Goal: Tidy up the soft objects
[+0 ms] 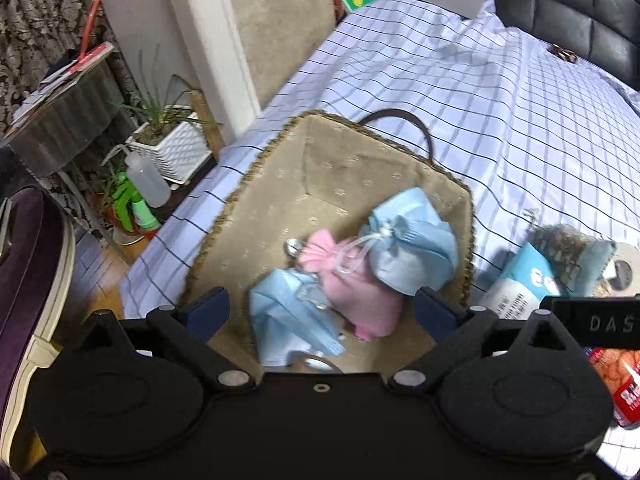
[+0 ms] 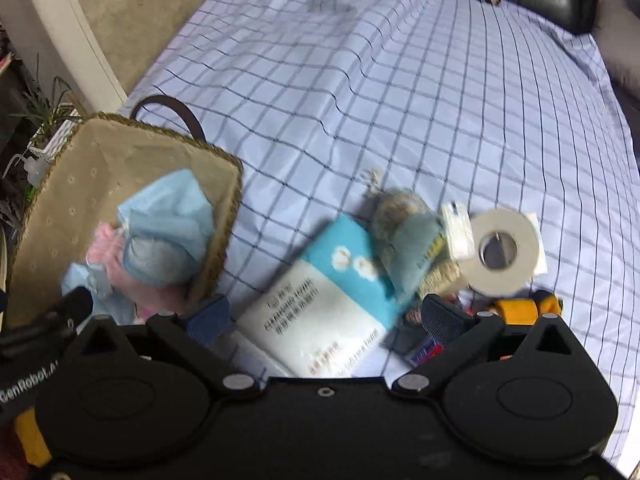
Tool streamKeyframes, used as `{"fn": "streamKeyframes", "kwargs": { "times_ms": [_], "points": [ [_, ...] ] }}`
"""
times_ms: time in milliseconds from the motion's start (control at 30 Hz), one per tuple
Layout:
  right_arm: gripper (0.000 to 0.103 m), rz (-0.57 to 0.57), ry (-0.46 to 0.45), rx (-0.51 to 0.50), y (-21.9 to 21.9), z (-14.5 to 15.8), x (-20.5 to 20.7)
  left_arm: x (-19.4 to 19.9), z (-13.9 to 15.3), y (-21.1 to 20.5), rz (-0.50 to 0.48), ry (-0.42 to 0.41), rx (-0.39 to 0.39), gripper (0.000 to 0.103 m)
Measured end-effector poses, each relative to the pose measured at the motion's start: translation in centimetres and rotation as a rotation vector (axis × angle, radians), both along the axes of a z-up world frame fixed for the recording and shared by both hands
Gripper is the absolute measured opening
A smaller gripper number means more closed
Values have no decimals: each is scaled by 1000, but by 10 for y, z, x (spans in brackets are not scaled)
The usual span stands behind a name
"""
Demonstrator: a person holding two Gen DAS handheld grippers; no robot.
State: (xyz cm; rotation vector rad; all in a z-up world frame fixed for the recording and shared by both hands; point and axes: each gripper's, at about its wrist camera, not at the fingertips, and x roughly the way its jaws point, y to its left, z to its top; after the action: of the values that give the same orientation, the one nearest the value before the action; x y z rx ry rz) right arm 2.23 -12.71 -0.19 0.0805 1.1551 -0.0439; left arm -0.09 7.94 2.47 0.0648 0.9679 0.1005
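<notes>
Both tongs gape wide and empty, angled steeply down: left tongs (image 1: 322,306) over the basket (image 1: 256,184), right tongs (image 2: 324,314) over a blue-and-white packet (image 2: 320,304).

The right gripper (image 2: 324,314) hangs with its jaws spread wide over a blue-and-white packet (image 2: 320,300) lying on the checked bedsheet (image 2: 400,100), nothing pressed between them. A lined basket (image 2: 52,200) sits at the bed's left edge, holding blue and pink cloth pouches (image 2: 168,232). Right of the packet lies a tape roll (image 2: 502,252).
</notes>
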Motion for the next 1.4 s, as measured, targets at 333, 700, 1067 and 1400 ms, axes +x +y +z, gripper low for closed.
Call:
{"fn": "streamKeyframes", "kwargs": {
  "times_ms": [333, 700, 1067, 1400],
  "points": [
    [103, -35, 70, -19, -31, -15, -32, -6, -5, -35, -85, 43, -13, 96],
    [102, -81, 149, 7, -61, -29, -59, -9, -11, -72, -177, 68, -19, 96],
    [102, -97, 212, 17, -79, -44, -74, -11, -19, -107, -301, 87, -1, 96],
    [102, -94, 240, 30, -85, -51, -72, -1, -33, -116, -304, 141, -4, 96]
  ]
}}
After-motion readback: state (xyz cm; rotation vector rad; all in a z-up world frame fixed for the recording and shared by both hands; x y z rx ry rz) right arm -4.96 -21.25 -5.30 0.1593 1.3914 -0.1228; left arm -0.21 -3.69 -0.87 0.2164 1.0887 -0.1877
